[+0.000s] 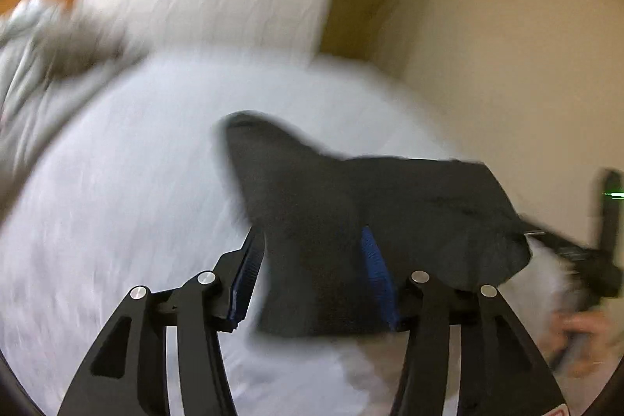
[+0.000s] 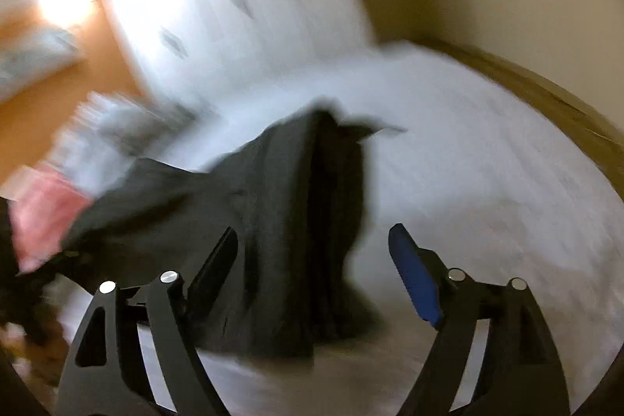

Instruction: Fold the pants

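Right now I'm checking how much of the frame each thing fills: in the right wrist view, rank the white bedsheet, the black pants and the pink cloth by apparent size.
1. white bedsheet, largest
2. black pants
3. pink cloth, smallest, cut off at the left edge

Blur softens the outlines.

A: What is the left gripper point(image 1: 312, 279) built like?
B: Matte black skeletal arms with triangular cut-outs; round silver screw heads at the pivots; ribbed blue pads point(image 1: 374, 260) lining the inner faces of the fingers; a scrap of red and white label at the lower right edge.
A: And the right gripper point(image 2: 312, 275)?
B: The same black linkage and silver screws; one smooth blue pad point(image 2: 413, 275) shows, the other finger looks dark.
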Motion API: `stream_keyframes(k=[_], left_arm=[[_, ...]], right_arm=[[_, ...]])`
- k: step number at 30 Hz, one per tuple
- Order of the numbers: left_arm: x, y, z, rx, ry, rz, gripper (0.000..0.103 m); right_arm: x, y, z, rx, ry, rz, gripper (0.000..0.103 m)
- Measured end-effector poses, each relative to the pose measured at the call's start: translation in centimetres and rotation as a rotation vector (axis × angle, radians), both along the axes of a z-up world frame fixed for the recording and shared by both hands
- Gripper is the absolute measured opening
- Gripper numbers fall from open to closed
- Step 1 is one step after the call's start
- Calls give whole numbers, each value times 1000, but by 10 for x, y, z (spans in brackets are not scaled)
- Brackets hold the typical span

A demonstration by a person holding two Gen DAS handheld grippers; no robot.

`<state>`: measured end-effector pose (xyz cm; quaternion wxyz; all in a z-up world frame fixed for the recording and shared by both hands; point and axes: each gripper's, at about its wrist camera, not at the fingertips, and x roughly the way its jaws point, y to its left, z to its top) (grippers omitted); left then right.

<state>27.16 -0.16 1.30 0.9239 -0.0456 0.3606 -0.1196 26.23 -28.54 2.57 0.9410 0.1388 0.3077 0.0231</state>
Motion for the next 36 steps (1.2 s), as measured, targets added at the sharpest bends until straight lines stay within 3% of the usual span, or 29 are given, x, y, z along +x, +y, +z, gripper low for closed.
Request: stream_keyframes(k=[1, 3, 5, 7, 9, 10, 14, 17, 18, 19, 20, 21, 23, 24, 25, 26, 27, 29, 30, 32, 34, 36], left_arm=[[5, 8, -24, 22, 58, 32, 46], [1, 28, -54, 19, 119, 75, 47], [-7, 41, -58, 1, 116, 96, 48], [-23, 44, -48, -14, 96, 133, 55], [-22, 52, -43, -62, 103, 168, 78], [-25, 52, -41, -105, 117, 188, 83], [-7, 56, -45, -226, 189, 210, 83], [15, 52, -65, -294, 283, 215, 83], [19, 49, -73, -337, 304, 195, 81], [24, 44, -80, -359, 324, 171, 67], [28, 40, -85, -362, 343, 152, 43], [31, 34, -87, -350, 369, 143, 41], [25, 34, -77, -384, 345, 119, 16], [20, 34, -68, -396, 339, 96, 16], [17, 34, -63, -386, 333, 94, 16], [15, 32, -63, -353, 340, 97, 20], [16, 28, -68, -299, 358, 111, 22], [14, 20, -73, -191, 353, 130, 43], [7, 16, -67, -125, 300, 151, 45], [-9, 9, -52, -61, 222, 166, 44], [-28, 3, -35, -27, 181, 163, 45], [-52, -1, -17, 4, 145, 165, 54]], right_arm=[[4, -7, -24, -19, 69, -10, 65], [-6, -16, -54, -48, 110, 6, 64], [-12, -10, -56, -126, 123, 30, 56], [-15, 0, -43, -143, 109, 69, 57], [-15, 7, -40, -103, 91, 81, 75], [-9, 11, -42, -89, 109, 72, 93], [13, 18, -65, -66, 166, 0, 94], [31, 19, -88, -37, 253, -62, 93], [40, 17, -98, 8, 284, -52, 83], [44, 15, -107, 60, 302, -24, 58], [48, 14, -110, 115, 311, -4, 45], [48, 16, -105, 125, 300, 13, 36], [45, 17, -87, 140, 279, 44, 33], [39, 14, -72, 159, 245, 76, 33], [34, 11, -63, 169, 220, 100, 33], [31, 9, -60, 160, 212, 111, 39], [32, 9, -65, 102, 229, 117, 43], [38, 14, -94, -63, 334, 79, 67], [32, 12, -103, -78, 329, 74, 68], [17, 5, -93, -42, 290, 48, 68], [-4, 3, -71, -85, 257, -12, 68], [-26, 9, -43, -151, 210, -7, 67]])
